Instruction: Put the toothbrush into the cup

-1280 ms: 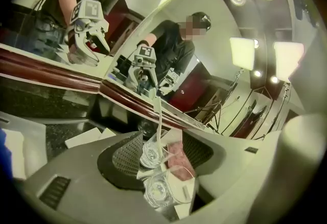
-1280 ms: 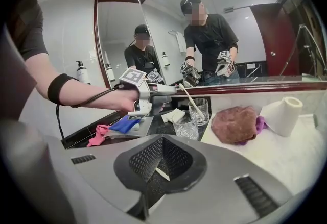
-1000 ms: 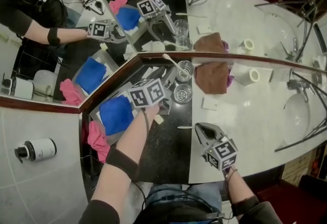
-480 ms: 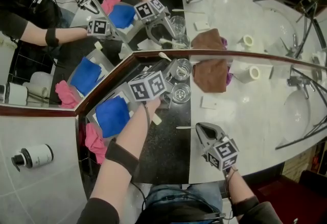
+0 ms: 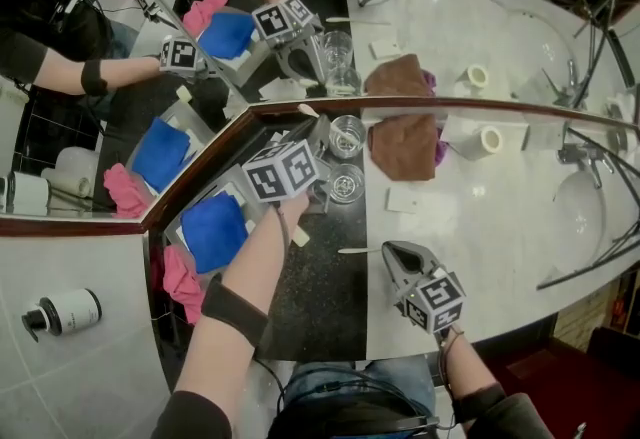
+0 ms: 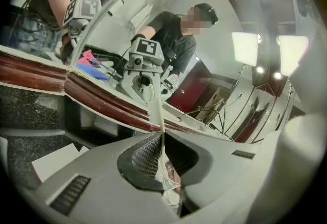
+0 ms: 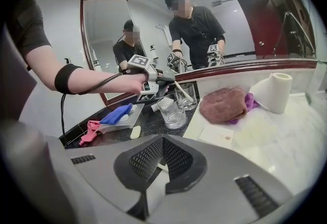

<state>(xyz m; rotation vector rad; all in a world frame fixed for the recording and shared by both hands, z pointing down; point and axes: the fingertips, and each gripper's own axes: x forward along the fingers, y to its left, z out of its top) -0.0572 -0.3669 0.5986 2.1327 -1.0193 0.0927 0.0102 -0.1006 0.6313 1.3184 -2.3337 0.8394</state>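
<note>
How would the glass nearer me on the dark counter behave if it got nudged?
The glass looks short, wide and thick-based, so it would probably slide rather than tip. The dark counter looks polished, so it may skid easily. The second glass stands close behind, so a push that way could knock them together.
</note>
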